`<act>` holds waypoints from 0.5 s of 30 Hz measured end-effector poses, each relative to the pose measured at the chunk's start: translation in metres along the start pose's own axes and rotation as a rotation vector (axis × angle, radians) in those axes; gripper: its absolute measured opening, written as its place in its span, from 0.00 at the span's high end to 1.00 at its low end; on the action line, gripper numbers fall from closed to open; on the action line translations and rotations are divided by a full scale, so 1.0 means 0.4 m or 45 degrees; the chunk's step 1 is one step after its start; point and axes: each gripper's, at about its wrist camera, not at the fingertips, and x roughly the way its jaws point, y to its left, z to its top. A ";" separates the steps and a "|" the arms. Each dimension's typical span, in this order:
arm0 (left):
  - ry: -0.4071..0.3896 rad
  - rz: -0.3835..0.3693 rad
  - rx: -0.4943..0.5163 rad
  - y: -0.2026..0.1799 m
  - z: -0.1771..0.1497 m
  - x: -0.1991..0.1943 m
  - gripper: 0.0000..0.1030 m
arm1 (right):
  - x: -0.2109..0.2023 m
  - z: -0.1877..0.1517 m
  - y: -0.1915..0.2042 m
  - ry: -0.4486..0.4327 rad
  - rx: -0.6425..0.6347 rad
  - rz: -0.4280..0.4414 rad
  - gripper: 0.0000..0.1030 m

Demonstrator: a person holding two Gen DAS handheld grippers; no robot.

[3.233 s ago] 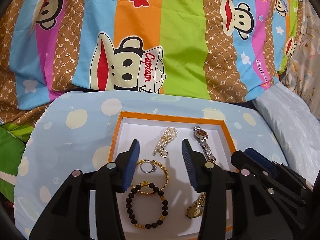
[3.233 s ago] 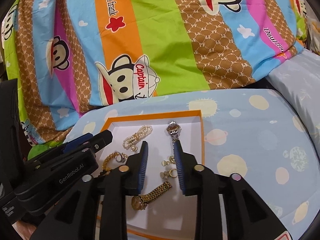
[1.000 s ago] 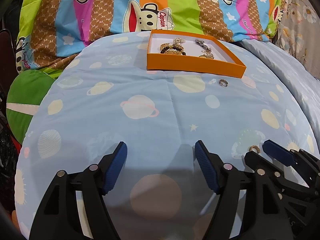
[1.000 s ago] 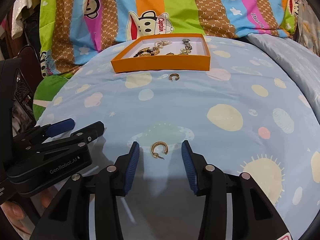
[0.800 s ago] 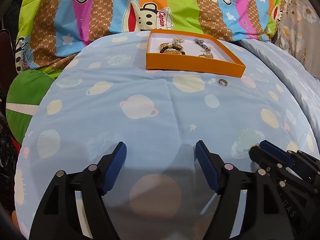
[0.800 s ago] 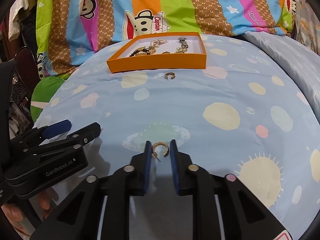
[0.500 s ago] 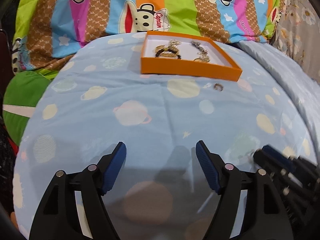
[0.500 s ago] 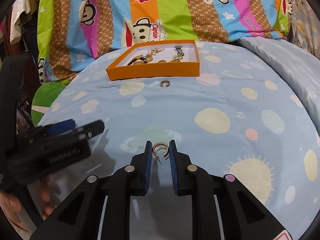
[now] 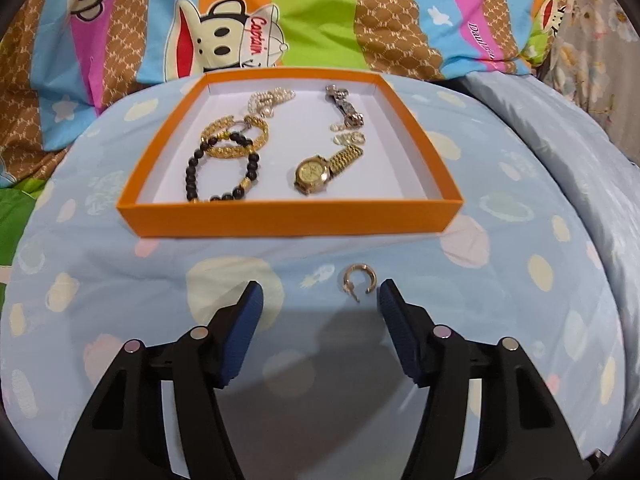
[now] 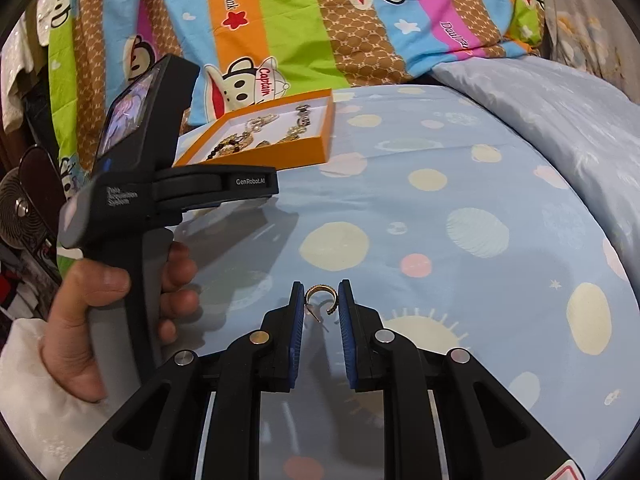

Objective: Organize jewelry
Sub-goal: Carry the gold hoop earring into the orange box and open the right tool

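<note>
Now the left hand-held gripper point(image 9: 320, 300), held open, has been brought near the orange box point(image 9: 288, 222). One earring point(image 10: 321, 298) stays clamped in the right hand-held gripper point(image 10: 319, 300). "GenRobot.AI" is printed on the left one.

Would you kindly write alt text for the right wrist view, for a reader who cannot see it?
The right gripper is closed on a small gold hoop earring, above a pale blue planet-print bedspread. At left, a hand holds the left gripper, which points toward an orange tray of jewelry.
</note>
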 end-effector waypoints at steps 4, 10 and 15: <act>-0.024 0.013 0.035 -0.017 0.004 0.006 0.55 | 0.002 0.006 -0.027 -0.004 0.040 0.006 0.84; -0.043 -0.003 0.072 -0.030 -0.001 0.002 0.77 | 0.014 0.009 -0.032 0.003 0.056 0.016 0.84; -0.050 -0.037 0.064 -0.022 -0.007 -0.008 0.84 | 0.017 0.013 -0.026 0.007 0.051 0.023 0.84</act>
